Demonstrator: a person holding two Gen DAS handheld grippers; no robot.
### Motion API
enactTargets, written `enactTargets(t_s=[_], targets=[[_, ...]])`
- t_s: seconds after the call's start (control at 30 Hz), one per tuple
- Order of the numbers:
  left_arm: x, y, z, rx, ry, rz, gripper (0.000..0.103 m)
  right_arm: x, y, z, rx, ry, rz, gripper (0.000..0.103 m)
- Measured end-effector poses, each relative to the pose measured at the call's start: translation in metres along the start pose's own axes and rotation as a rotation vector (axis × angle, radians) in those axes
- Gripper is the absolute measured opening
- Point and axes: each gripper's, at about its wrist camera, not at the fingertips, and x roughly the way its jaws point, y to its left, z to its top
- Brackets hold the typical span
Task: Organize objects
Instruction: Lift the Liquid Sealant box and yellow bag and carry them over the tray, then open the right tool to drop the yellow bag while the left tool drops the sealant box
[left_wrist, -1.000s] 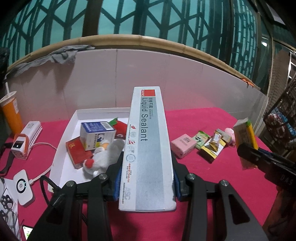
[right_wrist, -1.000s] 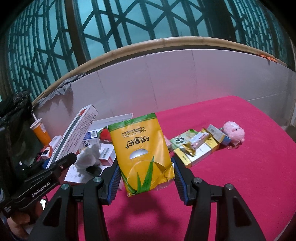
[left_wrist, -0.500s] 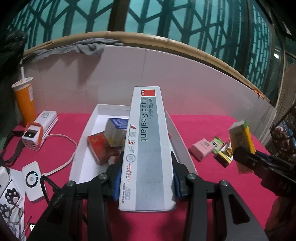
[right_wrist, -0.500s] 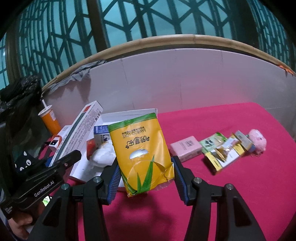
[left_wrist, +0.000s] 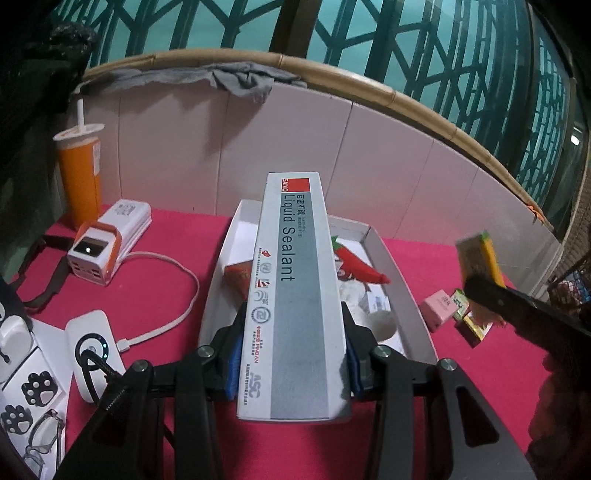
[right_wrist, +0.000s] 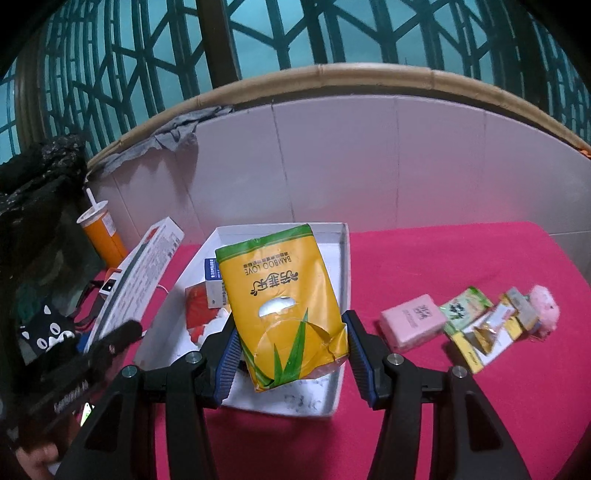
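Left wrist view: I have the long Liquid Sealant box clamped at its near end between the blue pads of my left gripper, jaws narrowed onto its two sides. The box juts forward above the white tray, which sits on the pink tablecloth. Under it in the tray I see a red carton, a red chilli plush and some white items I cannot make out. To the left sit a white and orange charger and an orange cup with a straw.

On the right wrist view, my right gripper holds a yellow Bamboo Love tissue pack upright between its pads, partly open jaws pressing on the pack's lower edges. The pack hangs over the near part of the same tray. Right of the tray, on the cloth, lie a pink box, a cluster of small green and yellow packets and a pink fluffy toy.
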Motion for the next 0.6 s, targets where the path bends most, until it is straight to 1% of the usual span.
enactTargets(t_s=[0.2,0.37,0.4,0.43,0.47,0.5,0.53,0.57,0.6], targets=[[0.016,-0.004,-0.005,0.014,0.044,-0.022,0.042,0.045,0.006,0.009,0.006,0.052,-0.031,0.057],[0.021,-0.007,-0.007,0.028,0.046,-0.022,0.042,0.087,0.012,0.02,0.008,0.091,-0.06,0.058],[0.023,-0.007,-0.007,0.032,0.046,-0.017,0.042,0.092,0.014,0.021,0.006,0.096,-0.065,0.06],[0.024,-0.008,-0.007,0.034,0.046,-0.011,0.047,0.101,0.015,0.022,0.005,0.105,-0.069,0.06],[0.024,-0.008,-0.007,0.034,0.044,-0.004,0.062,0.108,0.016,0.022,0.005,0.118,-0.07,0.062],[0.025,-0.008,-0.007,0.031,0.041,0.007,0.071,0.112,0.017,0.021,0.007,0.129,-0.073,0.065],[0.024,-0.008,-0.007,0.026,0.034,0.017,0.088,0.117,0.016,0.019,0.015,0.139,-0.074,0.068],[0.022,-0.007,-0.007,0.017,0.021,0.037,0.099,0.118,0.013,0.016,0.029,0.143,-0.074,0.07],[0.021,-0.005,-0.007,0.011,0.01,0.054,0.101,0.117,0.009,0.013,0.045,0.143,-0.071,0.075]])
